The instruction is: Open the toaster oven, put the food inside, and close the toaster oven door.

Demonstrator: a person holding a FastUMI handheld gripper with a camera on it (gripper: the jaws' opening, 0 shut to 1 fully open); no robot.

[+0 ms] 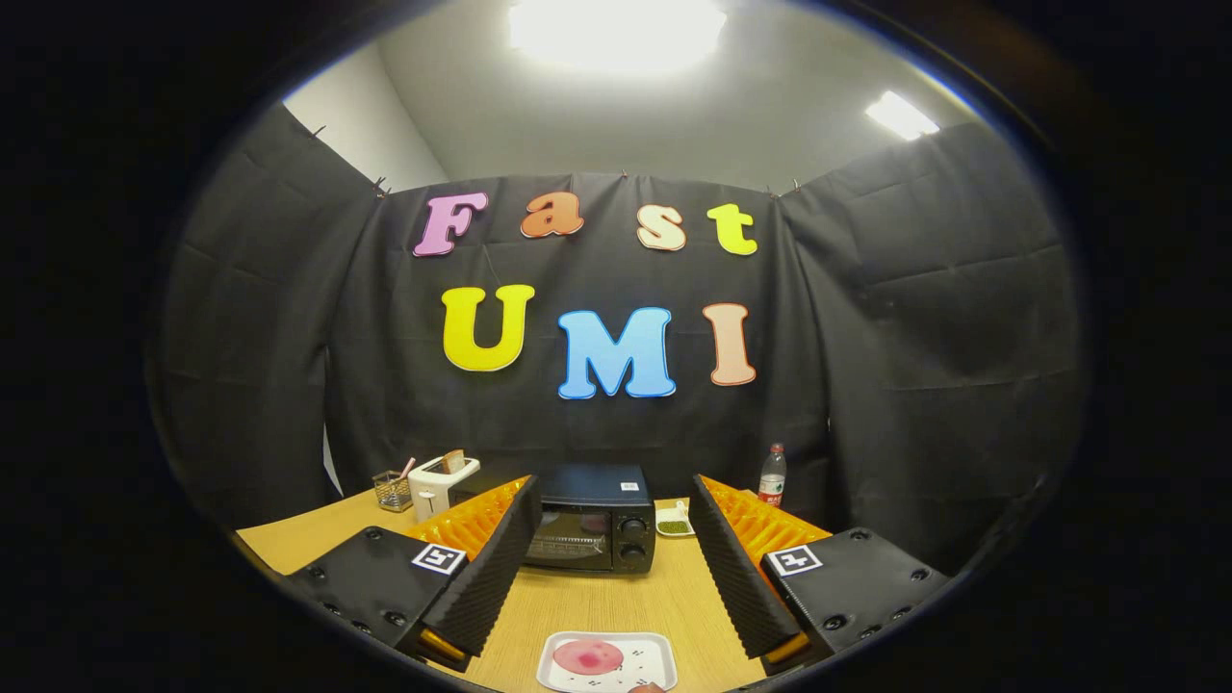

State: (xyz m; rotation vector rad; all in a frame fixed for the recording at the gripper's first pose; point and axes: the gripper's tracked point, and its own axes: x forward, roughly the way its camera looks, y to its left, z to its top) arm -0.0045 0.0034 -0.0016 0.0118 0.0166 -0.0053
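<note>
Tongs [611, 568] in your hand are wide open, and nothing sits between the two fingers [500, 568]. You hold them up above the wooden table [597, 602], pointing toward the back of it.

Straight ahead of the tongs, beyond the fingertips, is the toaster oven [589, 518]. It is dark and boxy, and it stands near the back edge of the table, close to the black cloth wall. Its glass door [568, 539] is closed. Two round knobs [632, 539] sit one above the other on the right side of its front.

Down by the near edge of the table, between your two fingers and below them, lies a white tray [608, 662]. A round pink piece of food [588, 657] rests on the left part of it. A small brown thing pokes in at the tray's near right corner, but you cannot tell what it is. The tray and the toaster oven are well apart, with bare table between them.

Just to the right of the toaster oven is a little white dish [674, 525] with something green in it. Farther right, near the back right corner, a clear bottle [772, 475] with a red cap stands upright. To the left of the toaster oven is a white toaster [441, 484] with a slice of bread sticking out of the top. Beside that, toward the back left corner, is a small wire basket [391, 489].
</note>
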